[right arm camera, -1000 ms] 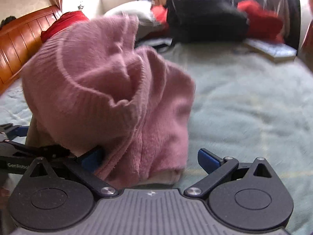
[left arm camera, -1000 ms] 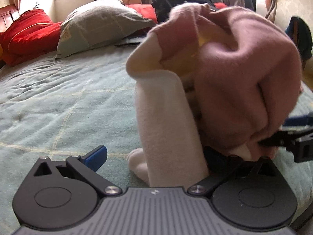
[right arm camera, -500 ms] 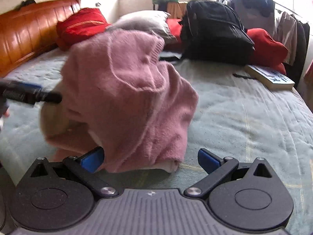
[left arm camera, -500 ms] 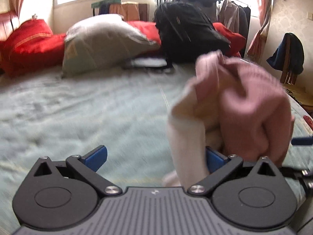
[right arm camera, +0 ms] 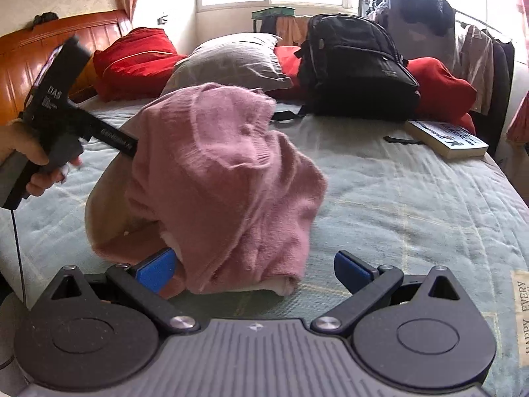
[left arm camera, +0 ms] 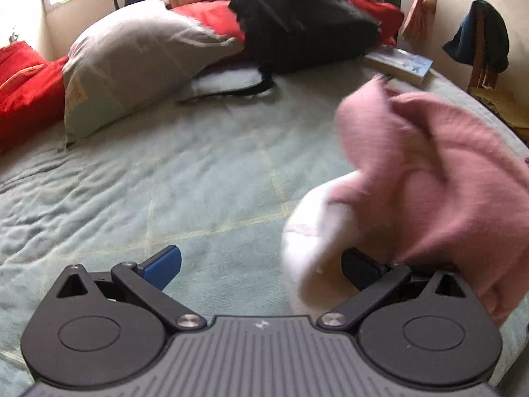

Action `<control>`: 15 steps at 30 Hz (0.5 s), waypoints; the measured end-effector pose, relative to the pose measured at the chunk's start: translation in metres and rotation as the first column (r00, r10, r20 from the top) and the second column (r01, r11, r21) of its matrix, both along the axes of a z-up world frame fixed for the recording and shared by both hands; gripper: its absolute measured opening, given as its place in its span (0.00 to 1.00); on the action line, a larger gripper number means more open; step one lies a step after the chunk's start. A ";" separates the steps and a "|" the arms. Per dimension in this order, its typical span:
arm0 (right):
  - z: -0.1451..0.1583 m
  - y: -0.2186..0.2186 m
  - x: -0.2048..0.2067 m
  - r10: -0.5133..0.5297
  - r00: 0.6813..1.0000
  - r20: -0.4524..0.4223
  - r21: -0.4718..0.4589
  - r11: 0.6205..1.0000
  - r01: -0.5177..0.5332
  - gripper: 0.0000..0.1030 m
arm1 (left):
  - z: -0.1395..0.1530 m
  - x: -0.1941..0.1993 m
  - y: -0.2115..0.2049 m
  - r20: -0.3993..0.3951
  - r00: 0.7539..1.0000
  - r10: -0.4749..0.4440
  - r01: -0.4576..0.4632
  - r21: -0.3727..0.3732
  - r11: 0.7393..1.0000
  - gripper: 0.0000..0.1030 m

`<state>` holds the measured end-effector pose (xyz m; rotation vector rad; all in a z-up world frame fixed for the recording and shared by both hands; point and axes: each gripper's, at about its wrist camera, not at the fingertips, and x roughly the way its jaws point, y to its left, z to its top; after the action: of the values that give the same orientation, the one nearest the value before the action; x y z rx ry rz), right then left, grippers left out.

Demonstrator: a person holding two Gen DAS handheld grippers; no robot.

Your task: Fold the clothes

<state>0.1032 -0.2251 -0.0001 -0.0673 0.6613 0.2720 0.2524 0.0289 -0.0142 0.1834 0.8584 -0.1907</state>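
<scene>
A pink sweater with a cream lining sits bunched in a tall heap on the bed, near its front edge and just ahead of both tools. The right gripper has its jaws spread wide apart; the left blue pad touches the lower edge of the heap, while the right pad hangs over bare bedspread. In the left wrist view the left gripper also has its jaws spread wide, the left pad clear over the bedspread and the right pad tucked under the cream fold of the sweater; the cloth is blurred there, so it may be draped over that finger rather than pinched. From the right wrist view a hand holds the left tool's handle at the far left, its black arm reaching into the top of the heap. Behind the sweater lie a grey pillow, red cushions, a black backpack and a book at the right side of the bed.
</scene>
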 end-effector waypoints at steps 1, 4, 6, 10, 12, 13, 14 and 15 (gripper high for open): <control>0.000 -0.001 0.001 -0.005 1.000 0.000 -0.002 1.000 0.005 1.00 | -0.002 0.001 0.005 0.004 1.000 0.026 -0.027 0.027 0.999 0.99; -0.002 -0.004 0.007 -0.022 1.000 0.001 -0.007 1.000 0.022 1.00 | -0.003 0.006 0.019 0.025 0.996 0.081 -0.082 0.055 0.995 0.99; -0.003 -0.003 0.011 -0.026 1.000 -0.002 -0.004 1.000 0.026 1.00 | -0.003 0.009 0.028 0.041 0.993 0.112 -0.115 0.062 0.991 0.99; -0.007 0.002 0.021 -0.027 1.000 -0.014 -0.004 1.000 0.027 1.00 | -0.002 0.015 0.046 0.072 0.982 0.173 -0.179 0.074 0.981 0.99; -0.007 0.004 0.023 -0.026 1.000 -0.014 -0.007 1.000 0.026 1.00 | 0.001 0.020 0.056 0.092 0.975 0.201 -0.209 0.082 0.974 1.00; -0.007 0.005 0.025 -0.025 1.000 -0.013 -0.009 1.000 0.025 1.00 | 0.003 0.023 0.061 0.098 0.972 0.215 -0.223 0.084 0.971 1.00; -0.007 0.006 0.026 -0.025 1.000 -0.013 -0.011 1.000 0.025 1.00 | 0.003 0.027 0.068 0.101 0.968 0.229 -0.239 0.091 0.967 1.00; -0.007 0.007 0.027 -0.025 1.000 -0.013 -0.013 1.000 0.025 1.00 | 0.004 0.032 0.074 0.105 0.964 0.244 -0.254 0.097 0.962 1.00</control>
<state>0.1305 -0.2182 -0.0072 -0.0700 0.6762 0.2445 0.2840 0.1033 -0.0105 0.1837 0.7924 0.1006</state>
